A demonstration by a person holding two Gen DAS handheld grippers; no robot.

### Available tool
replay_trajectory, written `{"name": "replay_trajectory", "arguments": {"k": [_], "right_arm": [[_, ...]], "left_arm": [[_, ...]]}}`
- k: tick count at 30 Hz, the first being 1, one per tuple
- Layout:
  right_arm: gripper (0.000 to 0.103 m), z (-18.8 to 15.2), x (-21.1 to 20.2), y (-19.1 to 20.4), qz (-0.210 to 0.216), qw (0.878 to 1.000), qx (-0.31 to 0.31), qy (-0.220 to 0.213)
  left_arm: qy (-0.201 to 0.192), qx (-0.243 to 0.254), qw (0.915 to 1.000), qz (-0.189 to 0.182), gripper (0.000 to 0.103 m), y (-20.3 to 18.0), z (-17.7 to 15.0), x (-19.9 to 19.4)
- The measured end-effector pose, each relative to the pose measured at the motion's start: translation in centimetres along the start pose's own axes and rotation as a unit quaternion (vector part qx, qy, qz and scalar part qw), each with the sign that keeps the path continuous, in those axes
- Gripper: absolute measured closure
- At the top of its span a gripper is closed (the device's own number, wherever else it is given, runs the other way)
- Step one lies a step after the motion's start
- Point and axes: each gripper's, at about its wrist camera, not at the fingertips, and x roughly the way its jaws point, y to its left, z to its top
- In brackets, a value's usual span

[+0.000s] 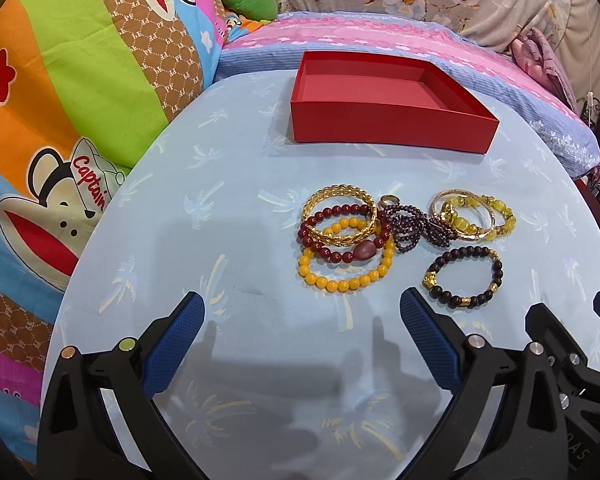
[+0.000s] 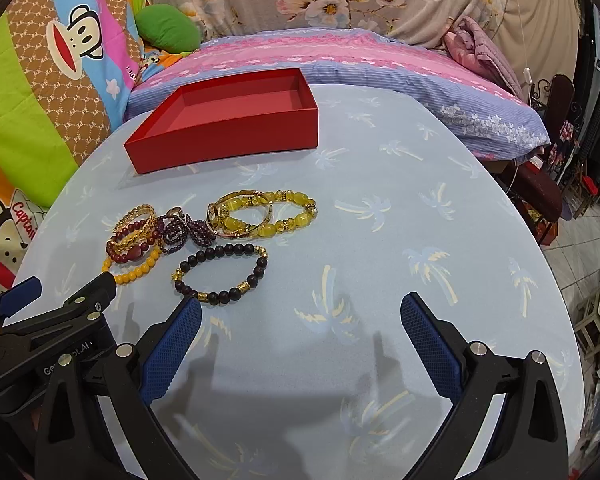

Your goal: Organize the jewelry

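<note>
Several bracelets lie in a loose heap on the round table [image 1: 220, 208]: a gold bangle [image 1: 320, 196], a dark red bead bracelet [image 1: 332, 254], a yellow bead bracelet [image 1: 346, 282], a purple bead string [image 1: 408, 224], yellow stone bracelets [image 1: 480, 216] and a dark bead bracelet with gold charms [image 1: 466, 276] [image 2: 220, 276]. An empty red box [image 1: 388, 100] [image 2: 228, 120] stands behind them. My left gripper [image 1: 302, 304] hovers open just before the heap. My right gripper [image 2: 300, 306] is open too, right of the dark bracelet, with nothing between its fingers.
The table wears a light blue cloth with palm prints [image 2: 380, 208]. A cartoon monkey quilt [image 1: 80, 100] lies on the left, a striped pink and blue pillow [image 2: 380, 64] behind the table. Furniture and a tiled floor [image 2: 588, 240] show past the right edge.
</note>
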Motion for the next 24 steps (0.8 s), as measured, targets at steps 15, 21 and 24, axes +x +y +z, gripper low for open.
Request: {"name": "replay_trajectory", "arguments": {"k": [15,21,24], "right_arm": [[0.007,-0.03,-0.3,0.32,-0.002,1.0,-0.002,-0.002],[0.007,-0.01,-0.44,0.54,0.0,1.0,0.0,-0.001],[0.007,-0.02,-0.48,0.54,0.0,1.0,0.0,-0.002]], "left_arm": [[0.0,-0.001,1.0,0.0,0.009,0.07,-0.3,-0.12],[0.0,-0.002,1.0,0.001,0.009,0.45,-0.4,-0.47],[0.002,-0.001,1.0,0.002,0.009,0.5,-0.39,-0.7]]}}
